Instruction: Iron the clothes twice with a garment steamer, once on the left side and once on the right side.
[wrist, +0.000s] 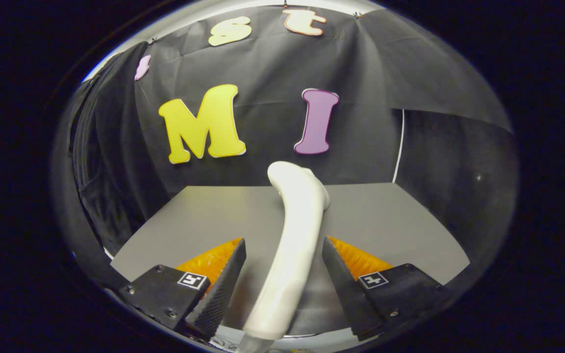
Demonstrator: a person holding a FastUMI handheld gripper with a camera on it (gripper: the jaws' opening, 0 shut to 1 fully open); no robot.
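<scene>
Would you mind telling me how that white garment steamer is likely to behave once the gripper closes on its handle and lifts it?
The garment steamer looks like rigid moulded plastic, so it should not flex. Its glossy, rounded handle may slip or twist between the fingers of the open gripper, which stand apart on either side. The bulkier head beyond them could make it tip forward.

Steamer (295, 235) between fingers (218, 289) of tool (282, 274), untouched, above table (204, 215); wall behind.

Steamer (295, 235): plain off-white, glossy, no markings. Counter (204, 220): flat matte grey, unpatterned. Booth wall: black cloth. Tongs (282, 274) at 6 o'clock straddle the steamer handle, spread off it; each carries a small black-and-white square marker.
</scene>
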